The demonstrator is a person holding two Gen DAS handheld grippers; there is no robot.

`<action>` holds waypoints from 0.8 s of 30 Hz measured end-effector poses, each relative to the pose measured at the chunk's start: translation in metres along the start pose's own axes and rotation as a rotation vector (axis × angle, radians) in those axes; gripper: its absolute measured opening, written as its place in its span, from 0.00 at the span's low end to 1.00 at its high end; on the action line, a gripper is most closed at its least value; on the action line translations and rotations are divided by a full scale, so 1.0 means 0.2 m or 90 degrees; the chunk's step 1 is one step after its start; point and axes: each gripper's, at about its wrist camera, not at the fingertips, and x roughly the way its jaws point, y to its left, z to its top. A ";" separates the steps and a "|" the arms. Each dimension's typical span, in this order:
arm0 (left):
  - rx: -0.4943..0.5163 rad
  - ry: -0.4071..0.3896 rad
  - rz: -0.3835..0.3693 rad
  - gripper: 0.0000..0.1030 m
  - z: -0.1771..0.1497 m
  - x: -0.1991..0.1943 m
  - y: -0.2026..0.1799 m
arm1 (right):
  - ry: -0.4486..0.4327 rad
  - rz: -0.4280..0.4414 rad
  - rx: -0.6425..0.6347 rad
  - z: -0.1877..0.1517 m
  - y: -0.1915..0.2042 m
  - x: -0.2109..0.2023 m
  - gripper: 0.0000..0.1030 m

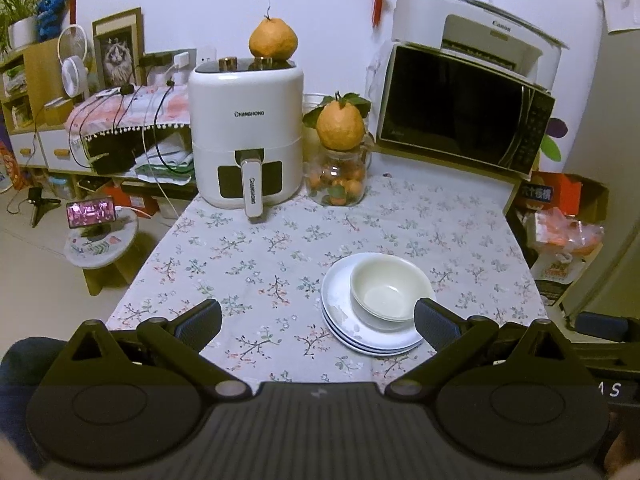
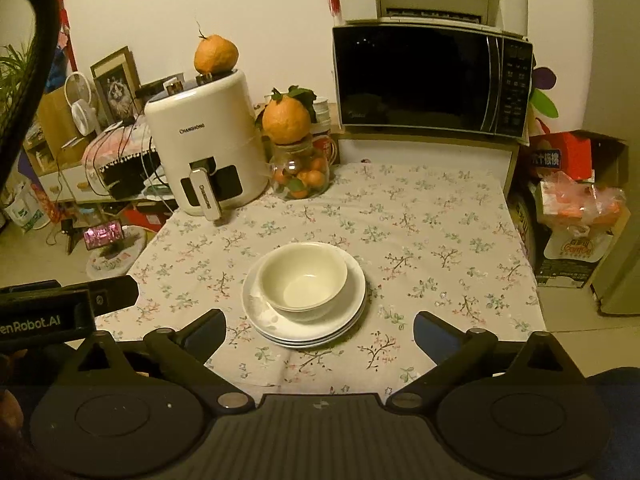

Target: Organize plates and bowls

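Observation:
A stack of white plates [image 1: 362, 334] [image 2: 348, 312] lies on the floral tablecloth near the front of the table. Nested cream bowls [image 1: 390, 286] [image 2: 302, 276] sit upright on top of the stack. My left gripper [image 1: 318, 320] is open and empty, held above the table's front edge; its right finger [image 1: 434, 322] overlaps the stack's near right edge in view. My right gripper [image 2: 320, 332] is open and empty, just in front of the stack. The left gripper's body [image 2: 68, 308] shows at the left of the right wrist view.
A white air fryer [image 1: 244, 128] with a citrus fruit on top stands at the back left. A glass jar of small oranges [image 1: 340, 176] with a fruit on it stands beside it. A microwave [image 1: 460, 116] with a printer on top is at the back right. Boxes and bags [image 1: 560, 224] sit off the table's right edge.

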 end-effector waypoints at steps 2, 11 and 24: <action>-0.002 0.000 0.000 1.00 -0.01 -0.01 0.00 | -0.006 -0.002 -0.003 0.01 0.00 -0.01 0.97; 0.004 0.006 0.008 1.00 -0.02 -0.01 -0.01 | -0.008 0.000 0.004 0.00 0.01 -0.02 0.97; 0.016 0.017 0.002 1.00 -0.02 0.00 -0.03 | -0.005 -0.001 0.018 -0.01 -0.01 -0.01 0.97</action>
